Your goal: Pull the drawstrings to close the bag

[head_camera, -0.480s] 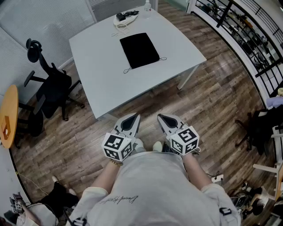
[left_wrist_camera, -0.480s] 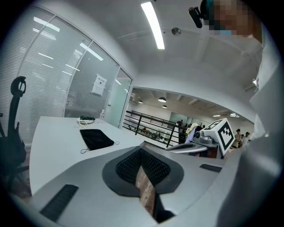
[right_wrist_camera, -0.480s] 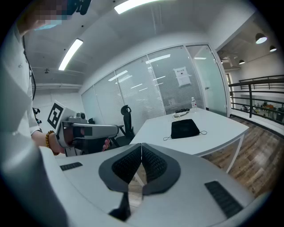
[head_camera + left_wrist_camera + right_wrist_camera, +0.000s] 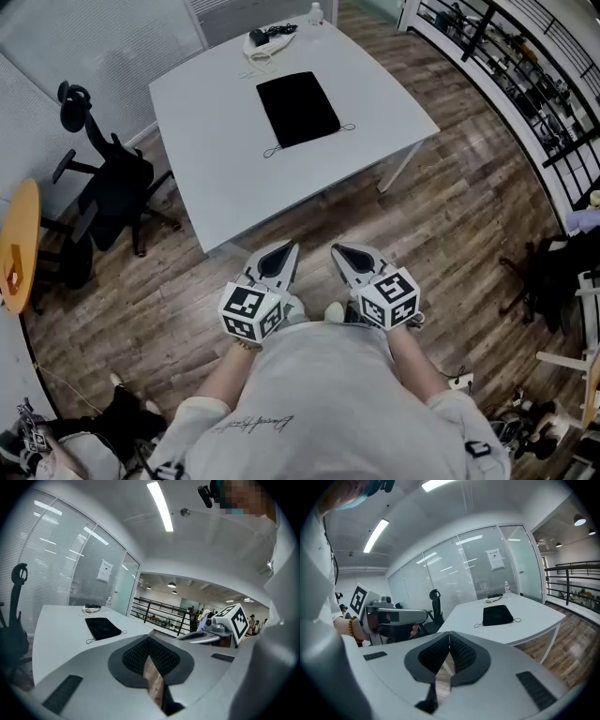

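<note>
Left tongs [image 4: 284, 251] and right tongs [image 4: 341, 253] hang clenched, empty, over wood floor [image 4: 450, 216] before white table [image 4: 216, 141] bearing bag [image 4: 298, 108].

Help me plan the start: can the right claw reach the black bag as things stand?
Probably not: the right claw hangs shut over the floor, apart from the white table where the black drawstring bag lies. Nothing blocks the way.

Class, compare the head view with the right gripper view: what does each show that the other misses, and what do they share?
Only the head view: the orange table. Only the right gripper view: a ceiling light and a paper sheet on the glass wall. Both: the black bag on the white table, the black chair and the left gripper.
</note>
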